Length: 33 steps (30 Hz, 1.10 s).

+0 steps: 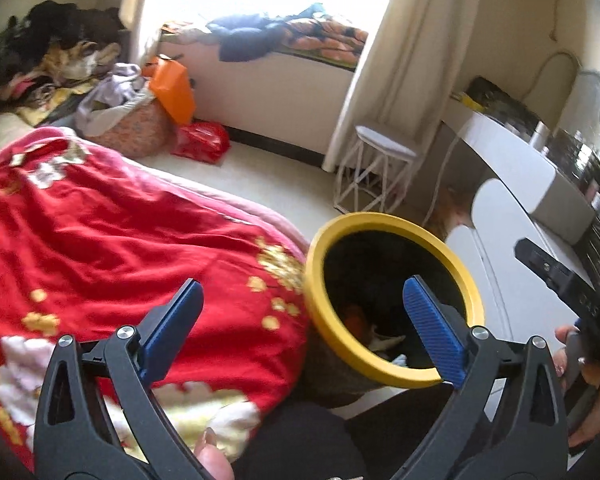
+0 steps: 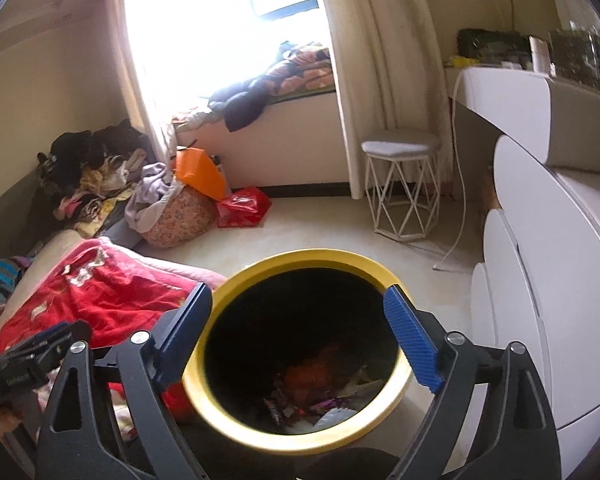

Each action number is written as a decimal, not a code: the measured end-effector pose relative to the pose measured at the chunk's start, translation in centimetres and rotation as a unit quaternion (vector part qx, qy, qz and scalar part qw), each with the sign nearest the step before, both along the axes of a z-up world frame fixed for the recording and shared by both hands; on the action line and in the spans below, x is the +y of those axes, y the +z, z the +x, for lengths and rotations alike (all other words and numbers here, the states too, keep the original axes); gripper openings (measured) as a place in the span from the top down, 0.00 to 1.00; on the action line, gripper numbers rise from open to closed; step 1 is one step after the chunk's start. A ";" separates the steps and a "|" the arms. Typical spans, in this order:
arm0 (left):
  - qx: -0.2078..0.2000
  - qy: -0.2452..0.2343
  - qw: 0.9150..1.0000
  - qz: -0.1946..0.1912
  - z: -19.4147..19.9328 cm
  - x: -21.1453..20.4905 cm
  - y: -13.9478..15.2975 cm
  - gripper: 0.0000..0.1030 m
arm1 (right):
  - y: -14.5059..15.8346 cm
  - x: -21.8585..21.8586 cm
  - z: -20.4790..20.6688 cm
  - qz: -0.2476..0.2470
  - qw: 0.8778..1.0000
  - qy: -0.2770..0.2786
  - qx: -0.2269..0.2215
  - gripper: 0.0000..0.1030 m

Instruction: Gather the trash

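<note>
Trash [image 2: 320, 392] already sits in the bottom of the yellow-rimmed bin [image 2: 236, 436], which stands on the floor between the red blanket [image 1: 120, 240] and the white drawers [image 2: 540, 320]. Your left gripper [image 1: 304, 320] and right gripper [image 2: 300, 336] both have fingers spread wide and hold nothing. You may still need to find more trash.

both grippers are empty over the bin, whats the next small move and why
Probably swing the left hand-held gripper away from the bin to look for more trash. Both it and the right hand-held gripper are open and hold nothing, and wrappers already lie in the bin. No loose trash shows clearly in either view.
</note>
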<state>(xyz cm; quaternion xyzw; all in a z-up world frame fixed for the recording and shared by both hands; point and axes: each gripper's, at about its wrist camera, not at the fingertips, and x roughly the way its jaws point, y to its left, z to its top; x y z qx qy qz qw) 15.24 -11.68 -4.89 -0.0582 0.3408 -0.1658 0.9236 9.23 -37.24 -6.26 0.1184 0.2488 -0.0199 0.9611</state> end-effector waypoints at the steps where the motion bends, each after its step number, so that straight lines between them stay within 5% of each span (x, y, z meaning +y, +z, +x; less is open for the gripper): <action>1: -0.003 0.008 1.000 0.001 -0.3 0.6 0.2 0.11 | 0.2 0.5 -0.3 -0.002 1.000 0.004 -0.004 0.11; 14: -0.055 0.084 0.995 0.004 -5.0 7.5 2.6 0.10 | 2.3 8.2 -3.6 -0.033 0.996 0.065 -0.060 0.06; 33: -0.141 0.139 0.980 0.033 -12.7 12.5 4.8 0.10 | 2.2 14.6 -9.8 -0.079 0.985 0.063 -0.141 0.06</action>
